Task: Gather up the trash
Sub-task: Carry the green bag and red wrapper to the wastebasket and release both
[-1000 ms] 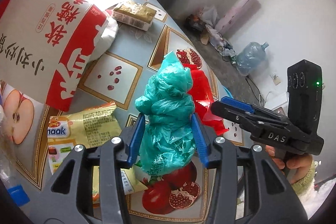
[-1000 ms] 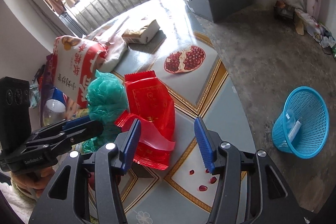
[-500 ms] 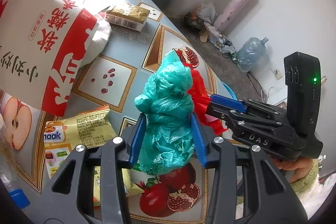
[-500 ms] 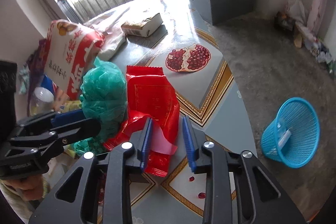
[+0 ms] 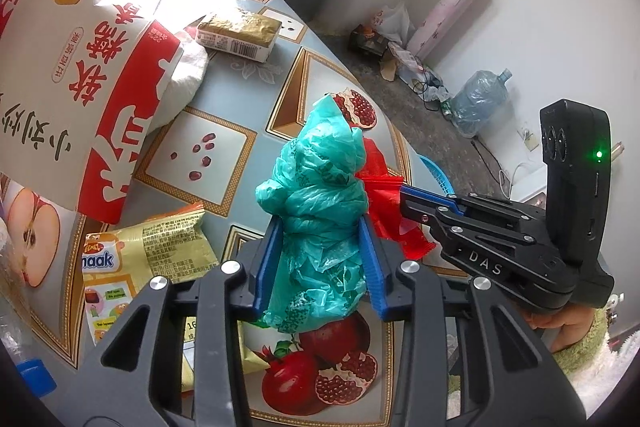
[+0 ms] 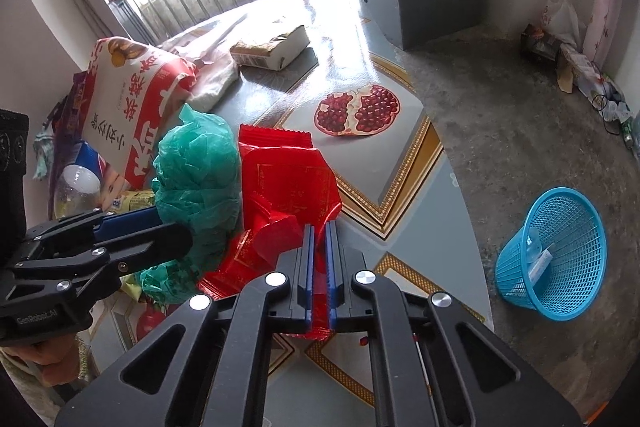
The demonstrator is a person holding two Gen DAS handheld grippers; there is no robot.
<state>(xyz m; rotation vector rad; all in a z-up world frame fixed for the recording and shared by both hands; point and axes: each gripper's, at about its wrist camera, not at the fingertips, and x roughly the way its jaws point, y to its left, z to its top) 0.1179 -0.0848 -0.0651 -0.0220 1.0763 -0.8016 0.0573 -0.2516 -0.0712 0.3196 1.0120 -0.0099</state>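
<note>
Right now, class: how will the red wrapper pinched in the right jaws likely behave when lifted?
The red wrapper looks thin and creased, so probably floppy and light. Its glossy film may slip from the right gripper, which pinches only one edge.

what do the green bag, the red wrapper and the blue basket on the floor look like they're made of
Green bag: thin plastic film, crumpled and slightly see-through where light passes.
Red wrapper: glossy plastic or foil-lined film, judging by its sharp creases, shine and serrated sealed edge.
Blue basket: rigid moulded plastic, with an open lattice wall and smooth rim.
</note>
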